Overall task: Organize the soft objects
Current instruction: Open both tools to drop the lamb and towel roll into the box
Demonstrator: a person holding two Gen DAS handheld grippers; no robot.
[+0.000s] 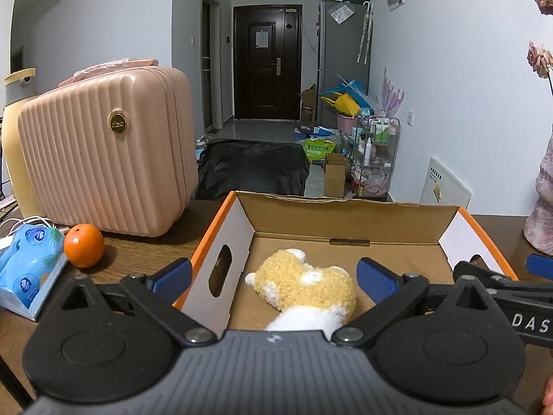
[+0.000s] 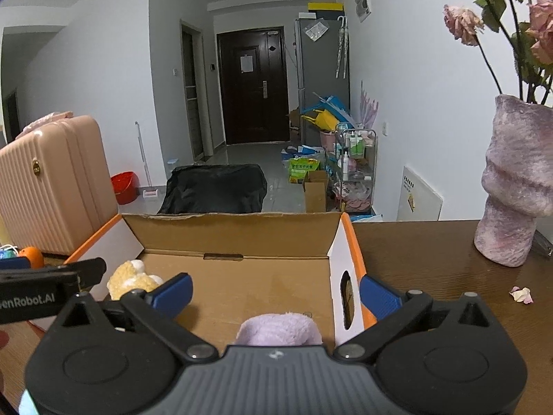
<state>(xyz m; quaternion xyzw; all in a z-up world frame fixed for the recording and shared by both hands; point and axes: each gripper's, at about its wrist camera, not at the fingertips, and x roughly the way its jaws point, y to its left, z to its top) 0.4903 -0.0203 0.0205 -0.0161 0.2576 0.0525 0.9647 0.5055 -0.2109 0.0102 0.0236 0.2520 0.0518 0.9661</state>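
An open cardboard box [image 1: 349, 218] with orange rims stands on the wooden table. A yellow-and-white plush toy [image 1: 304, 287] lies loose on the box floor. My left gripper [image 1: 276, 275] is open above it, touching nothing. Its left finger is outside the box's left wall. A lilac plush toy [image 2: 280, 328] lies at the box's near edge, partly hidden under my right gripper [image 2: 276, 292]. That gripper is open and empty, its right finger outside the right wall of the box [image 2: 345, 242]. The yellow plush [image 2: 133, 278] also shows at the left of the right wrist view.
A pink ribbed suitcase [image 1: 103, 152] stands left of the box, with an orange [image 1: 83, 245] and a blue tissue pack [image 1: 29, 266] in front of it. To the right stands a pink vase [image 2: 515, 180] of dried roses, with a fallen petal [image 2: 522, 294] on the table nearby.
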